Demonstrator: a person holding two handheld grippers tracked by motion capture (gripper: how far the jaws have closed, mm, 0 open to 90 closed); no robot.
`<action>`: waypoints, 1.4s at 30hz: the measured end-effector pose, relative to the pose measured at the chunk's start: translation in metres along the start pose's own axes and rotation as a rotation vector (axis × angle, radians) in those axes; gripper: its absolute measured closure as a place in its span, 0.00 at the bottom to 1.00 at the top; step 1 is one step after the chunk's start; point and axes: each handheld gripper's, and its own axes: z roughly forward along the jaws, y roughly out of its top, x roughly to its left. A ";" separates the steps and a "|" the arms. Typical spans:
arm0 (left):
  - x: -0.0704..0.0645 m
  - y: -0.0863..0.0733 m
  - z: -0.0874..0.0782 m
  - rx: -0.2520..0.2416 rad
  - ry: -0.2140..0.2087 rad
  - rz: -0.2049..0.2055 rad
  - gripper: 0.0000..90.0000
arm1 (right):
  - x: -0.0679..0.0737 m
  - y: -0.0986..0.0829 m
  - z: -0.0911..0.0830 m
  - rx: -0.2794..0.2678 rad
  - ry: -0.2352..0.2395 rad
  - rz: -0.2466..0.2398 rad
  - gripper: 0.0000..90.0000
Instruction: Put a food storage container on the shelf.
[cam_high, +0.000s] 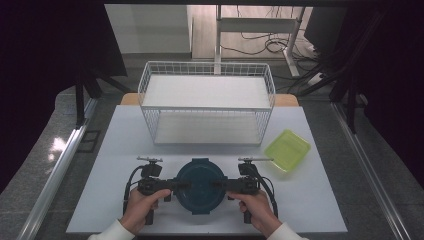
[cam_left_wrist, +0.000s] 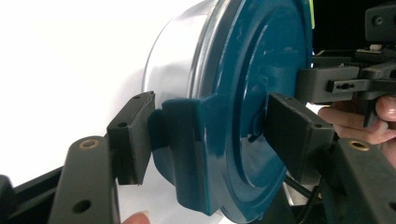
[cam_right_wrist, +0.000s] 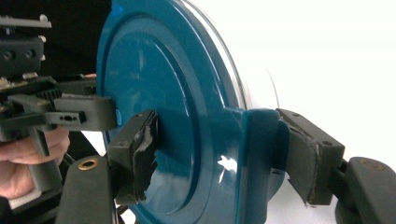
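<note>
A round container with a clear body and a dark teal lid (cam_high: 201, 186) stands on the white table (cam_high: 100, 200) near the front edge. My left gripper (cam_high: 184, 185) is shut on the lid's left side and my right gripper (cam_high: 219, 185) on its right side. In the left gripper view the jaws of that gripper (cam_left_wrist: 212, 135) pinch a teal latch tab (cam_left_wrist: 184, 149) and the lid top (cam_left_wrist: 261, 70). The right gripper view has its gripper (cam_right_wrist: 224, 154) clamped over the opposite latch tab (cam_right_wrist: 259, 158) and the lid (cam_right_wrist: 154, 93). The clear body is partly hidden behind the lid.
A white two-tier wire basket (cam_high: 206, 125) stands at the back middle of the table. A shallow lime-green tray (cam_high: 287, 149) lies to the right, behind my right gripper. Metal rails run along both table sides.
</note>
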 end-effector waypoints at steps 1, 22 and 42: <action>-0.001 0.001 0.000 0.001 0.002 0.007 0.39 | 0.001 0.000 0.000 -0.002 -0.003 -0.010 0.36; -0.017 0.017 -0.005 -0.037 -0.011 0.072 0.40 | 0.010 0.014 -0.020 -0.055 -0.019 -0.096 0.36; -0.041 0.051 -0.028 -0.114 -0.017 0.119 0.40 | 0.037 0.049 -0.046 -0.120 -0.028 -0.173 0.36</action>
